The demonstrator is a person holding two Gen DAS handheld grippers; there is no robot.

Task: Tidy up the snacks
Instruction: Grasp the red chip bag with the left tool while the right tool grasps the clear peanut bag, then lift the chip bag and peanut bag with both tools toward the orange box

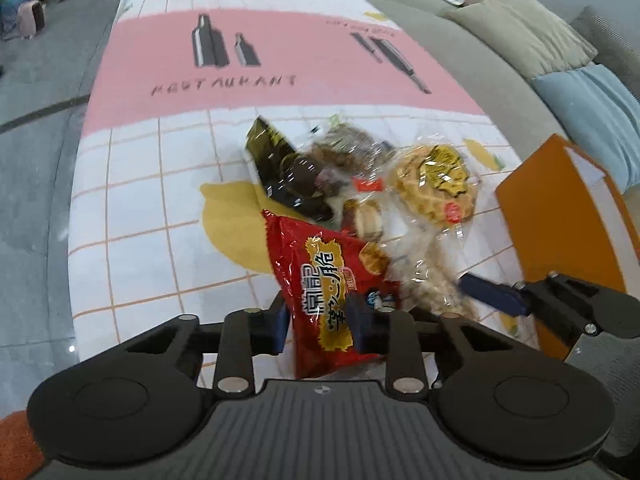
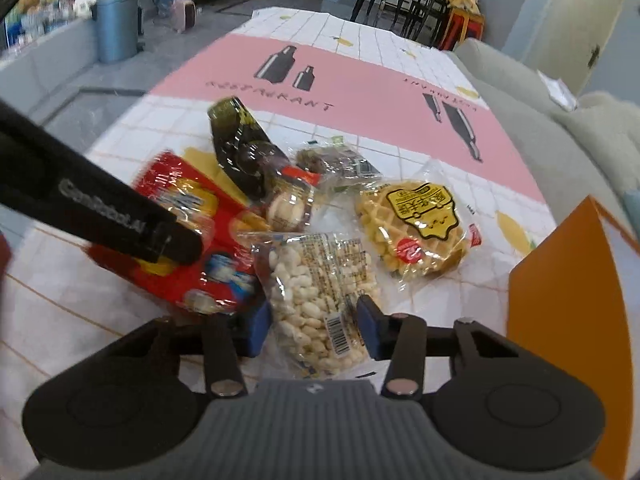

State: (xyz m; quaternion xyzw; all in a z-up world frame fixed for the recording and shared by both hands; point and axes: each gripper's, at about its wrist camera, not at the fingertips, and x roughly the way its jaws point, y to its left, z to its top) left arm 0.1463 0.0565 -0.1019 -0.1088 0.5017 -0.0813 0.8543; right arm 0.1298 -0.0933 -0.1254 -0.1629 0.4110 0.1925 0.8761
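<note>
On tablecloth (image 1: 160, 200), left gripper (image 1: 320, 320) clamping red bag (image 1: 324, 280), right gripper (image 2: 312, 324) closing around puffed-rice pack (image 2: 316, 292).

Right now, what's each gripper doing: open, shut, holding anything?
Left gripper: shut on the red snack bag.
Right gripper: around the clear puffed-snack packet; pad contact cannot be told.

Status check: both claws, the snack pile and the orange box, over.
Left claw shut on red chip bag. Right claw astride puffed-snack pack, grip unclear. Waffle and the rest loose on cloth. Orange box at right, unobstructed.
</note>
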